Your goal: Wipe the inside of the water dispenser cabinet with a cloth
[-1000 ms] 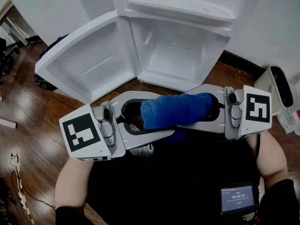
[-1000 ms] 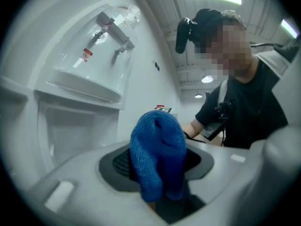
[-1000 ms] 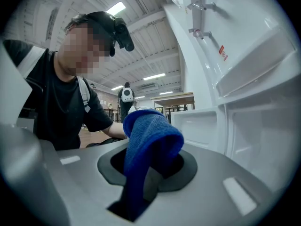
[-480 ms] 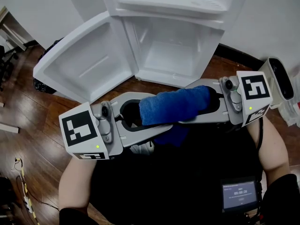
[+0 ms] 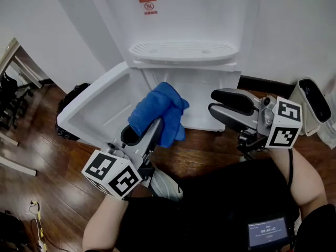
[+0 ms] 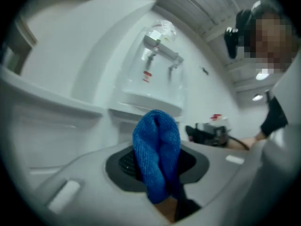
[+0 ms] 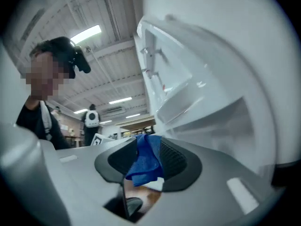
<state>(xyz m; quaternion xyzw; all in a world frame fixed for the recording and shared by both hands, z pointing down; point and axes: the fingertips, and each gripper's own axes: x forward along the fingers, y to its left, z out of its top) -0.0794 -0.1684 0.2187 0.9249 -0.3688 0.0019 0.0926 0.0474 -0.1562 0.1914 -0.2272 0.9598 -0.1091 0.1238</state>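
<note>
The left hand-held gripper [image 5: 148, 126] has just been closing its jaws, which now pinch the bunched blue cloth [image 5: 156, 109]. It holds the cloth up in front of the open water dispenser cabinet [image 5: 207, 88], near the hinge side of the swung-out door [image 5: 100, 106]. The right hand-held gripper [image 5: 212, 102] is near the cloth but apart from it. Its jaws have just been opening and stand parted, gripping nothing.

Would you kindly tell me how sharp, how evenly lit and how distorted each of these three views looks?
Head view: evenly lit, fairly sharp, little distortion. Left gripper view: strong fisheye bending, dark corners, the blue cloth close and soft. Right gripper view: the same bending bows the water dispenser, a ceiling light glares, and the foreground is soft.
</note>
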